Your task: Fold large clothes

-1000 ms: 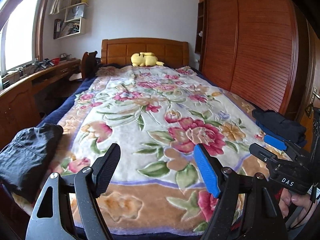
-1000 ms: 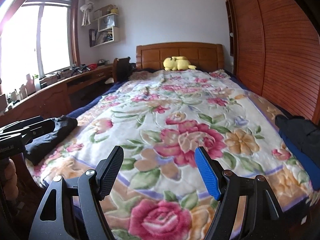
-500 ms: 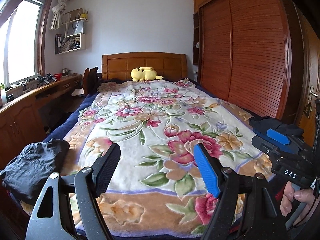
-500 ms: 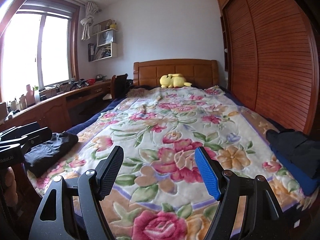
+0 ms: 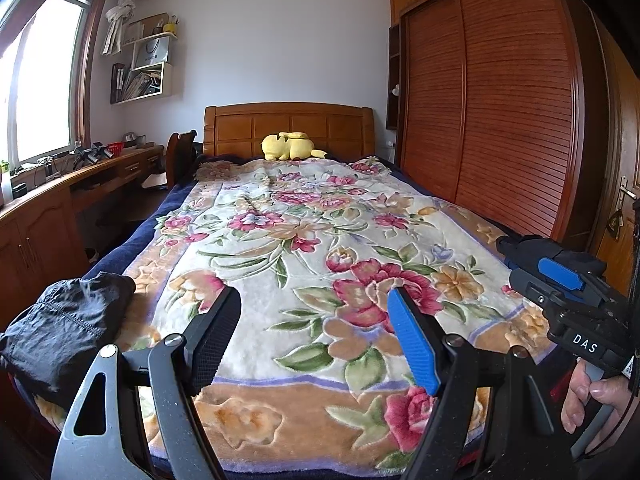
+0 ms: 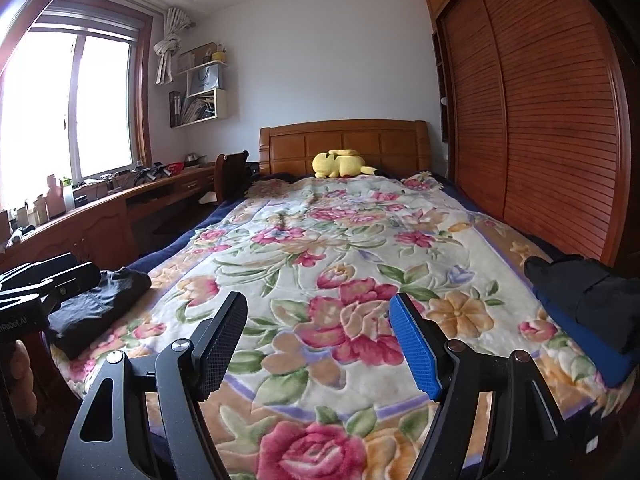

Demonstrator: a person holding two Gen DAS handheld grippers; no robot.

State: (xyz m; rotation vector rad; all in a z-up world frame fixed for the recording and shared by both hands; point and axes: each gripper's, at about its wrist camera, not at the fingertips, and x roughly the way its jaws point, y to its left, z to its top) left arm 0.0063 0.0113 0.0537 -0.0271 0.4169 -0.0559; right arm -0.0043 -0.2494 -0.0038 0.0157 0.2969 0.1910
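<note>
Two garments: both wait at the foot corners of the bed, none spread for folding yet.
Bed (image 5: 452,216): floral blanket lies flat and broad, likely the work surface; its middle holds no garment.
Wardrobe (image 5: 500,120): shut slatted doors along the right side.
Dark bundle (image 5: 64,332): crumpled on the left foot corner, hanging partly over the edge, nearest the left gripper.
Navy pile (image 6: 584,312): dark cloth stacked on blue at the right foot corner; looks roughly folded, cannot confirm.
Left gripper (image 5: 314,334): jaws spread wide, nothing between them, held above the foot edge facing the headboard.
Right gripper (image 6: 318,340): likewise released and bare, level with the other, apart from both piles.
Plush (image 6: 340,164): yellow toy by the headboard, well clear.
Next step, my guess: reach for the dark bundle and spread it.
</note>
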